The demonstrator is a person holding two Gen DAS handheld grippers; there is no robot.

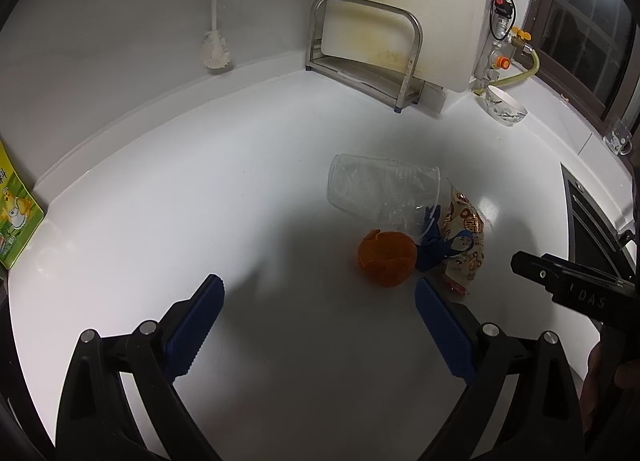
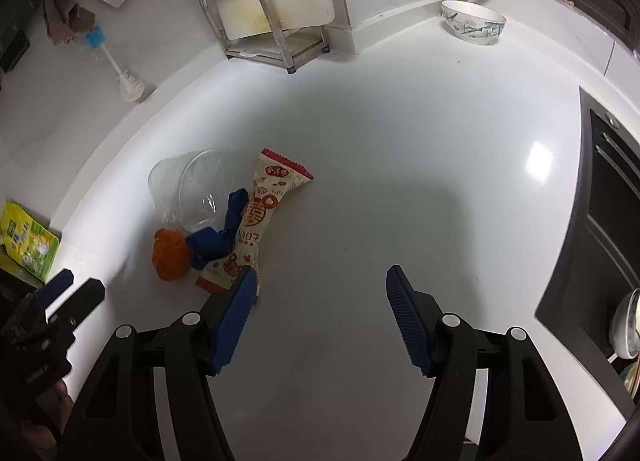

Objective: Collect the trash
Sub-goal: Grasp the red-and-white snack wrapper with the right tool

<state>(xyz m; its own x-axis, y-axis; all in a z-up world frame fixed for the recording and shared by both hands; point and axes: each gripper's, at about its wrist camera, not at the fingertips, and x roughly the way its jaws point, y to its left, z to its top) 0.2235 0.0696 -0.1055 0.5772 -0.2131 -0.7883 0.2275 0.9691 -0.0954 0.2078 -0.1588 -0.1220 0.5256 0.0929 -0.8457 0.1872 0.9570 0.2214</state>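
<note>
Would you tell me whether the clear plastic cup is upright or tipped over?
Tipped over: the clear plastic cup lies on its side on the white counter.

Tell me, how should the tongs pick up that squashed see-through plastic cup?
Probably by the wide open rim of the clear crumpled plastic cup, lying on its side on the white counter. One finger can slip inside the mouth and one outside, pinching the thin wall. The right tongs look best placed, since the mouth faces their side, though the blue scrap crowds it.
</note>
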